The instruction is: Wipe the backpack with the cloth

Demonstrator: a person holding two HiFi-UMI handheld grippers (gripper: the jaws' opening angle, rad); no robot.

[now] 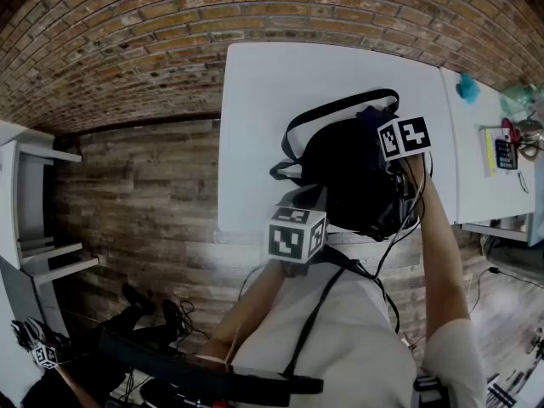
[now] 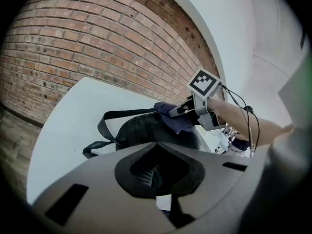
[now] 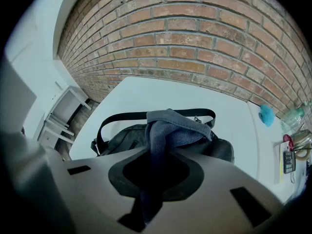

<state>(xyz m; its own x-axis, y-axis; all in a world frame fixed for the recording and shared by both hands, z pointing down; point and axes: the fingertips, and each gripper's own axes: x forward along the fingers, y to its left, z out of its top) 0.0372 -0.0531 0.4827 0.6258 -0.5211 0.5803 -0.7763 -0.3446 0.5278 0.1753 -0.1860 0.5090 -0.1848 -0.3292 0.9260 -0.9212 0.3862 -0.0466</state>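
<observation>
A black backpack (image 1: 344, 172) lies on the white table (image 1: 255, 126), near its front edge, with its strap looped toward the wall. My right gripper (image 1: 393, 147) hovers over the bag's right side, shut on a blue-grey cloth (image 3: 168, 128) that drapes from the jaws onto the top of the backpack (image 3: 126, 138). In the left gripper view the cloth (image 2: 176, 120) rests on the bag (image 2: 139, 130) under the right gripper (image 2: 197, 110). My left gripper (image 1: 299, 221) sits at the bag's near left edge. Its housing (image 2: 156, 172) hides the jaws.
A brick wall runs behind the table. A second table on the right holds a turquoise object (image 1: 467, 87) and small items (image 1: 508, 147). White shelves (image 1: 34, 202) stand at the left on the wooden floor. Cables trail from my right arm.
</observation>
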